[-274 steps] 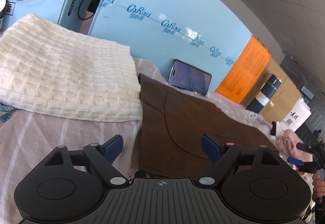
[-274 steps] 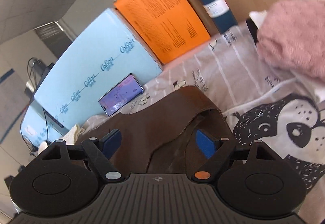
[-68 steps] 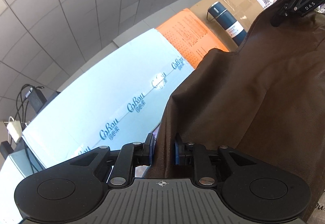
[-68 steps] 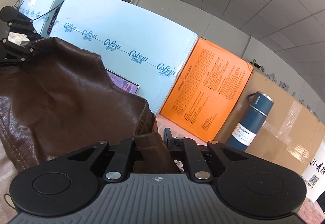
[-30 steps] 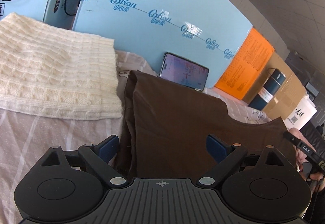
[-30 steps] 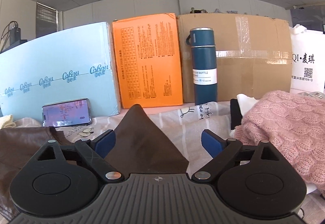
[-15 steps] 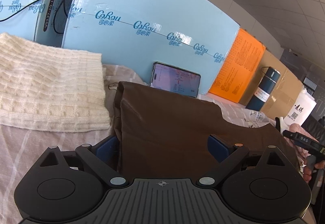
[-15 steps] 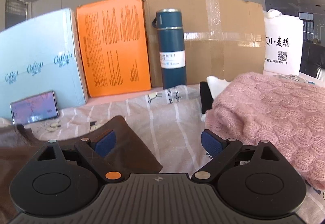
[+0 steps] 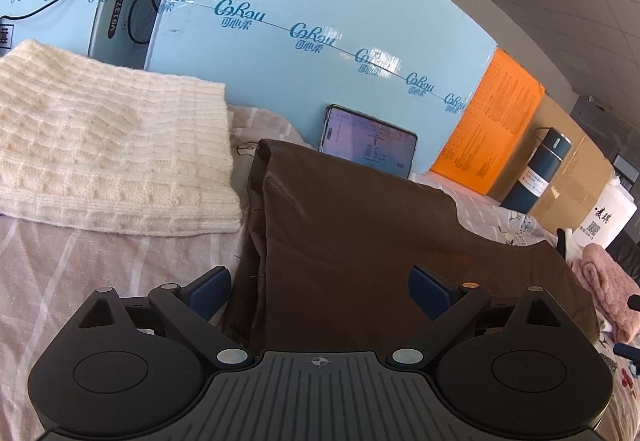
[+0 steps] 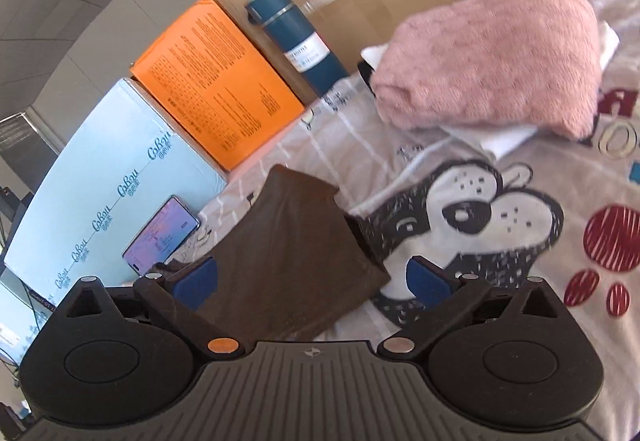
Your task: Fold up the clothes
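Blue pads stand wide apart on both tools now. The left hand-held gripper (image 9: 319, 291) hovers over the brown garment (image 9: 360, 241), gripping nothing. The right hand-held gripper (image 10: 312, 279) has just let its jaws spread further, with only a loose corner of the garment lying between them, unpinched. A couple of seconds ago both were clamped on it in the air; now it lies doubled flat on the bed (image 9: 80, 261), between the cream knit (image 9: 108, 149) and pink knit (image 10: 488, 57). I'd say that fold is laid, another perhaps due.

Matt brown leather-look garment (image 9: 360, 241), chunky cream knit (image 9: 108, 153), fuzzy pink knit (image 10: 492, 61).
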Action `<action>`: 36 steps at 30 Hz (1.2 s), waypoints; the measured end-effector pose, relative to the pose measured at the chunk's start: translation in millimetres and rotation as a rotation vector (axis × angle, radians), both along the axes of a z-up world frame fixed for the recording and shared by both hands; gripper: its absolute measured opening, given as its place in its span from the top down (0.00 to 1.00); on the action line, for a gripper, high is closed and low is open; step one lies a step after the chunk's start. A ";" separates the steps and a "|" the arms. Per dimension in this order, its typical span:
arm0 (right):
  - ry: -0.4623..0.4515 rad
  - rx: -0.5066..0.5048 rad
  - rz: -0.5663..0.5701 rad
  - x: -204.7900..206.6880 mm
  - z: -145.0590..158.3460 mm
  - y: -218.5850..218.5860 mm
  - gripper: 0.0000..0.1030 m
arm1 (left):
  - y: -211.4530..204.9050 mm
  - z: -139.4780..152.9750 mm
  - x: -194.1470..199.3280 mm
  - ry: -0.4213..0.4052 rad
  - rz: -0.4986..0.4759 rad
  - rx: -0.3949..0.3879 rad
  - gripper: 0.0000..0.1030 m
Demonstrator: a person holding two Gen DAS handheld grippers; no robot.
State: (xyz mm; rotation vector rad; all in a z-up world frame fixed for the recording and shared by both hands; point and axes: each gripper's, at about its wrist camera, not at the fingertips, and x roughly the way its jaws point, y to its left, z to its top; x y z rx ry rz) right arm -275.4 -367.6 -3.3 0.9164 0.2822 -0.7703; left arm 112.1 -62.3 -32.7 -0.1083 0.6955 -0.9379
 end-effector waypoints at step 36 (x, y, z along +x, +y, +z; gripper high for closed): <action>-0.278 -0.231 0.030 32.6 -10.4 23.1 0.94 | -8.8 -7.4 -21.4 -0.079 -0.149 0.036 0.02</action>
